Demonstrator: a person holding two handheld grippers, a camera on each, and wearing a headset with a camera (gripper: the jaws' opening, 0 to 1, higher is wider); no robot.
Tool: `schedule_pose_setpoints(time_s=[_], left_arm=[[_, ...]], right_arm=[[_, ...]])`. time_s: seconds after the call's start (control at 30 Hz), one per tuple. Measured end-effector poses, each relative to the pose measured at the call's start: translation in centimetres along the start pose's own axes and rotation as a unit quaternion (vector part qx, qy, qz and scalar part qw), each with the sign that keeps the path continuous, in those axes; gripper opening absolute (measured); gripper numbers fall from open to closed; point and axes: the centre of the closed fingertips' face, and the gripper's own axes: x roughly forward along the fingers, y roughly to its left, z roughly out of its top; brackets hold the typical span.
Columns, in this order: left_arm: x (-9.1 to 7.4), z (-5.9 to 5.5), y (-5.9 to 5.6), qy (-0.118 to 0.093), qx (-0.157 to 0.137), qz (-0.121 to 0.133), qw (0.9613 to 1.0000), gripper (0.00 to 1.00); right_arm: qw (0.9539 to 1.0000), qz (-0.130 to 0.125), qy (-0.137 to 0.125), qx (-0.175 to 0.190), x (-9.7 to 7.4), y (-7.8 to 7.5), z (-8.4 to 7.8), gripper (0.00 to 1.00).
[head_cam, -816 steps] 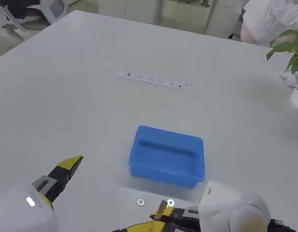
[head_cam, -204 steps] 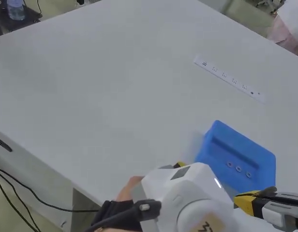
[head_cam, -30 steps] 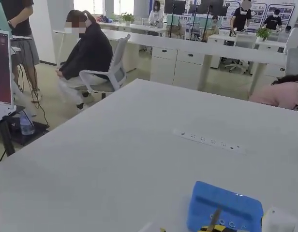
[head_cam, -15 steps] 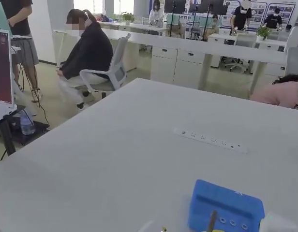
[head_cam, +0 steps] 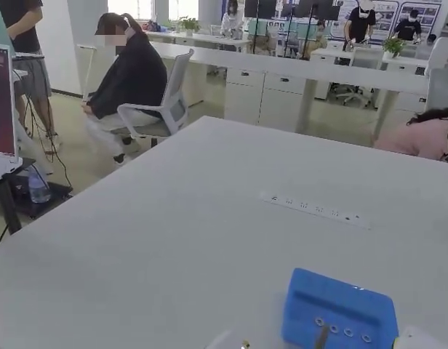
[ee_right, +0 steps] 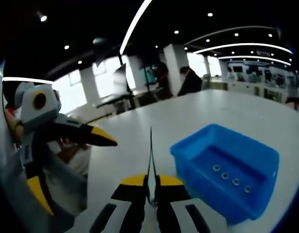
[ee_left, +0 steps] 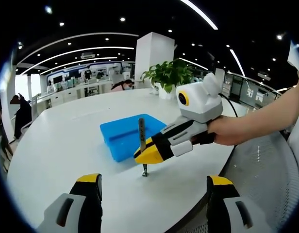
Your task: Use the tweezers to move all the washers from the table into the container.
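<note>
Four washers (head_cam: 334, 328) lay in a slanting row on the floor of the blue container (head_cam: 355, 305). Half a second earlier only three could be counted there, with the tweezers crossing that spot. A fourth had either just been dropped in or come out from behind the tweezers' shaft. Two washers had lain on the worktop (head_cam: 173, 233) in front of the container some time before, so I judged the transfer finished or very nearly so. Every washer I could find was inside.

The right tongs (ee_right: 152, 180) were pressed together on the tweezers (ee_right: 150, 150), which ran straight ahead from the jaws toward 12 o'clock in the right gripper view. The container sat at 3 to 4 o'clock there. In the left gripper view the tweezers stood roughly upright just beside the container's near wall. Whether their tip touched the surface I could not tell. The left tongs (ee_left: 153, 179) were spread wide and held nothing.

The worktop was broad, pale and matte. A white power strip (head_cam: 315, 210) lay at 12 o'clock from the container, well apart from it. The container sat at 5 o'clock in the head view. Around it was an open office. A seated person (head_cam: 129, 73) in a chair (head_cam: 162, 109) was at 10 o'clock, long desks (head_cam: 318, 69) at 12, and a potted plant (ee_left: 169, 75) stood under ceiling lights.
</note>
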Motion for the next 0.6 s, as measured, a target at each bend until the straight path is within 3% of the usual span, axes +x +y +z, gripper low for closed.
schedule_pose_setpoints(time_s=[0.3,0.43,0.6], left_arm=[[0.2,-0.3,0.2,0.004,-0.003,0.001,1.0000,0.90],[0.3,-0.6,0.0,0.012,-0.002,-0.002,0.9999,0.90],[0.2,-0.4,0.0,0.006,-0.010,-0.004,0.9999,0.91]], right_arm=[[0.9962,0.004,0.031,-0.081,0.2,1.3,-0.4,0.05],[0.9948,0.004,0.037,-0.095,0.5,1.7,-0.4,0.05],[0.9913,0.008,0.051,-0.121,0.5,1.8,-0.6,0.04]])
